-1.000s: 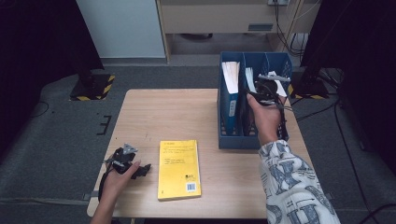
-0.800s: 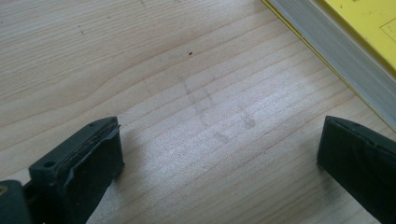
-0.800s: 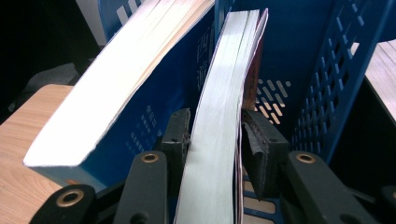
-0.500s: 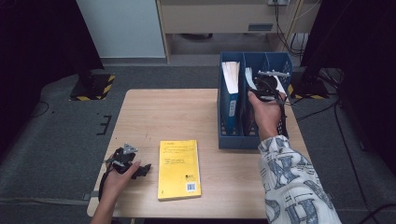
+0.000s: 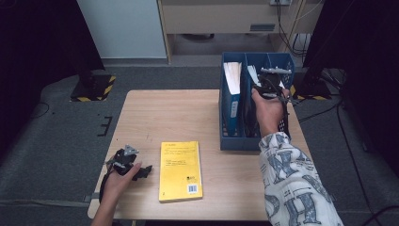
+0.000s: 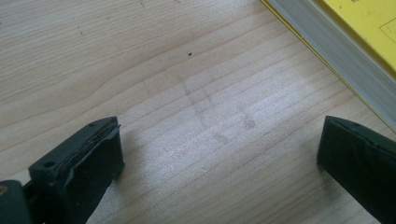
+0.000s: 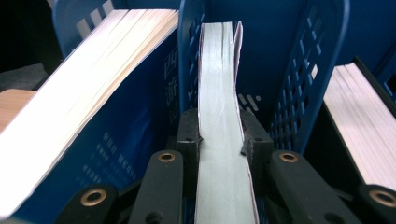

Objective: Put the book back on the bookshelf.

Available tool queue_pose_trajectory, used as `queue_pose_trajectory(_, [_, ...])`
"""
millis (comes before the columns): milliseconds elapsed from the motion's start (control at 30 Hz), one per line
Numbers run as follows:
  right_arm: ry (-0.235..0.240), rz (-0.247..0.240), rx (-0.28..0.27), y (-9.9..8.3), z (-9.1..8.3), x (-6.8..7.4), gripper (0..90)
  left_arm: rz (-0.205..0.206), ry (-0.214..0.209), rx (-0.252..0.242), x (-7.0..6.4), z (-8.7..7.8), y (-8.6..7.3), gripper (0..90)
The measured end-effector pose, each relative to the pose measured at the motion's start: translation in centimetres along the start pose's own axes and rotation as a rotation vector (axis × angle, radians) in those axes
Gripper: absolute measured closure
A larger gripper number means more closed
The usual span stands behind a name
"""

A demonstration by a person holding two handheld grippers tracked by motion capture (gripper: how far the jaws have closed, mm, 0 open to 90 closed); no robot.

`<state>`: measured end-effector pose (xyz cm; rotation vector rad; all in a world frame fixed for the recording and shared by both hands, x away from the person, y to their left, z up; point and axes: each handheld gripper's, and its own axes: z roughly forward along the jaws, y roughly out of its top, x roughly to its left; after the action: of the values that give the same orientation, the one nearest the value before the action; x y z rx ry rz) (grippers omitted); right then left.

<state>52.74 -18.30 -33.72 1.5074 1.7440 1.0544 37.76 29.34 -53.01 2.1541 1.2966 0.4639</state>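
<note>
A yellow book (image 5: 181,164) lies flat near the table's front edge; its corner and page block (image 6: 345,46) show at the upper right of the left gripper view. My left gripper (image 5: 141,170) rests on the wood just left of that book, open, with bare table between its jaws (image 6: 219,154). A blue file rack (image 5: 234,132) stands at the table's right. My right gripper (image 5: 263,87) is over its middle slot, shut on a thin book (image 7: 219,140) that stands upright there. A thick blue book (image 7: 88,107) fills the slot beside it.
Another book's pages (image 7: 359,121) show in the rack's far slot. The wooden table (image 5: 169,117) is bare between the yellow book and the rack. Dark stands and cables (image 5: 329,75) sit on the floor behind the table.
My right gripper has shifted slightly farther back over the rack, still on the thin book. The left gripper and the yellow book have stayed put.
</note>
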Motion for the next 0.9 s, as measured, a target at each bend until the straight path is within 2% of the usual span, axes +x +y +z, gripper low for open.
queue_pose_trajectory(367, [-0.040, 0.013, -0.034, 0.7, 1.6, -0.1, 73.6, 0.004, -0.001, 0.003, 0.0, 0.0, 0.1, 0.0])
queue_pose_trajectory(567, [-0.053, -0.004, -0.034, 0.5, 2.1, 0.3, 73.5, 0.005, -0.002, 0.004, 0.1, 0.0, 0.1, 0.0])
queue_pose_trajectory(900, [-0.034, 0.016, -0.030, 0.3, 2.1, 0.8, 72.6, 0.003, -0.001, 0.004, 0.0, 0.0, 0.1, 0.0])
